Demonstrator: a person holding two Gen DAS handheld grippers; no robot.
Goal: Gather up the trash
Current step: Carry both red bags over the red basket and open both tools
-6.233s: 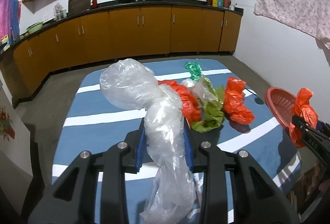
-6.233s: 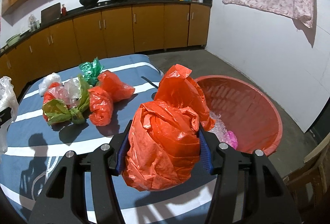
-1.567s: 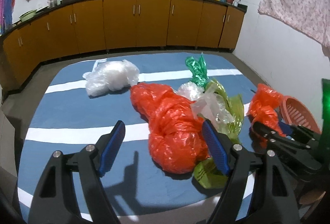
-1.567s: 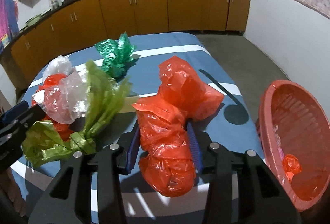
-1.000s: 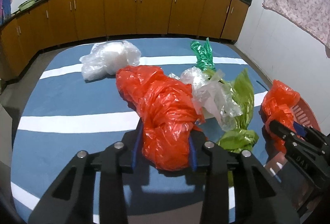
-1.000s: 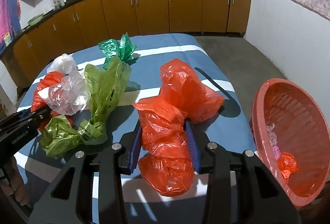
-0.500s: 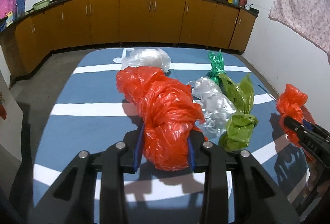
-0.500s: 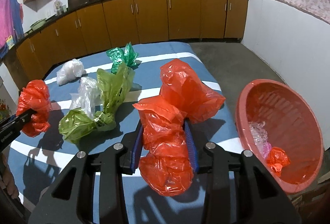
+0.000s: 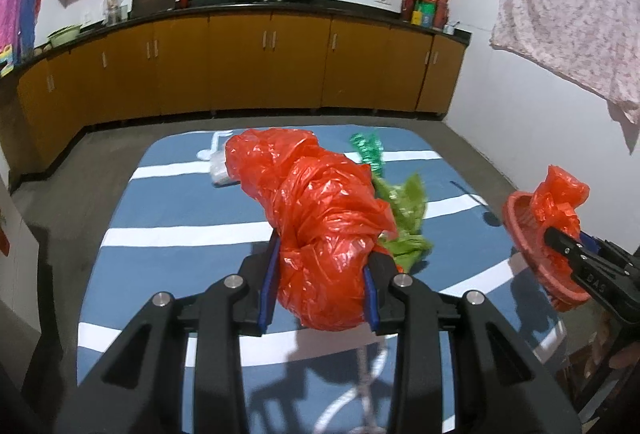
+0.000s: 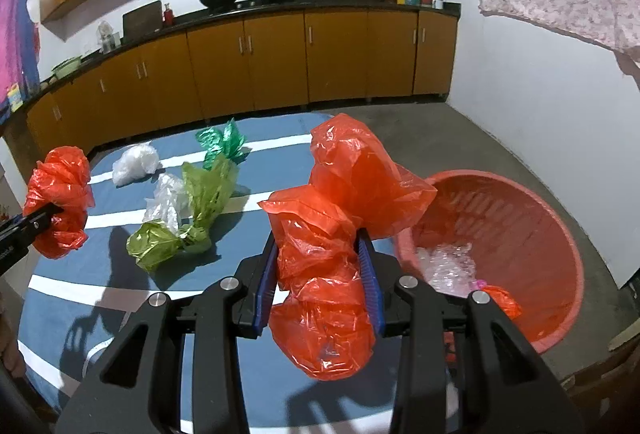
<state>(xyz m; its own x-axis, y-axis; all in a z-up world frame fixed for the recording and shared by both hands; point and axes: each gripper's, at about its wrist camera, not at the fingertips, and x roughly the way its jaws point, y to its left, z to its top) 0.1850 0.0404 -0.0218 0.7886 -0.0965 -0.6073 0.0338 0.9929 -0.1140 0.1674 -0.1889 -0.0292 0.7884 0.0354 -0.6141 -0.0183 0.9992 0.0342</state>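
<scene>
A crumpled orange bag [image 9: 324,230] is pinched between the blue pads of my left gripper [image 9: 320,274], bulging out above and beyond my fingertips, clear of the striped blue cloth [image 9: 180,210] below. My right gripper [image 10: 320,270] squeezes a second orange bag [image 10: 332,242] the same way; its loose top billows forward past my fingers and its bottom sags under them. Just right of my right fingers sits the red basket [image 10: 560,230], with clear plastic and a small orange scrap lying in it. Ahead and to the left of those fingers, on the cloth, lie a light green bag [image 10: 188,222], a clear bag [image 10: 166,200] touching it, a dark green bag [image 10: 222,144] and a white bag [image 10: 136,162] farther out.
</scene>
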